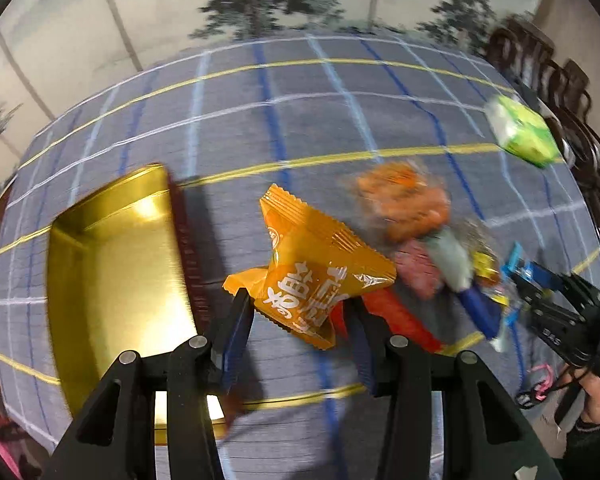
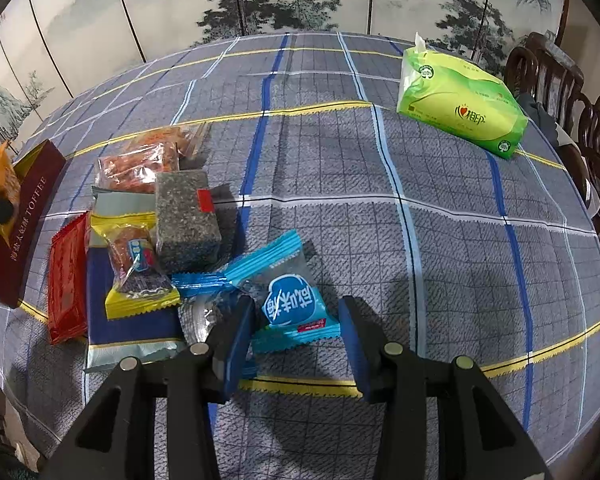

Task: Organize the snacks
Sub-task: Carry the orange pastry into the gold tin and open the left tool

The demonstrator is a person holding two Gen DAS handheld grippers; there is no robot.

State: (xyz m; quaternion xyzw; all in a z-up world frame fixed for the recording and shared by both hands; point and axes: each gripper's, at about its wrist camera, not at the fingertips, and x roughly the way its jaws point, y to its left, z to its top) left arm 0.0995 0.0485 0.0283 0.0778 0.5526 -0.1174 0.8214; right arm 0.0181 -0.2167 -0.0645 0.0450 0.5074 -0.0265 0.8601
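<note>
Your left gripper [image 1: 300, 300] clamps orange snack packet [image 1: 316, 264], lifted just beside gold box [image 1: 112, 264]. Carry over box interior (rim close), lower, then release. Right gripper [image 2: 296, 320] straddles blue packet [image 2: 288, 300]; grip unclear.

Indoor light falls from above, casting soft dark shadows on the checked counter [image 2: 340, 200]. The left wrist view is smeared with motion blur, with glare on the gold tin [image 1: 112, 264]; the right wrist view is sharp. Both bend strongly toward dark, vignetted corners.
</note>
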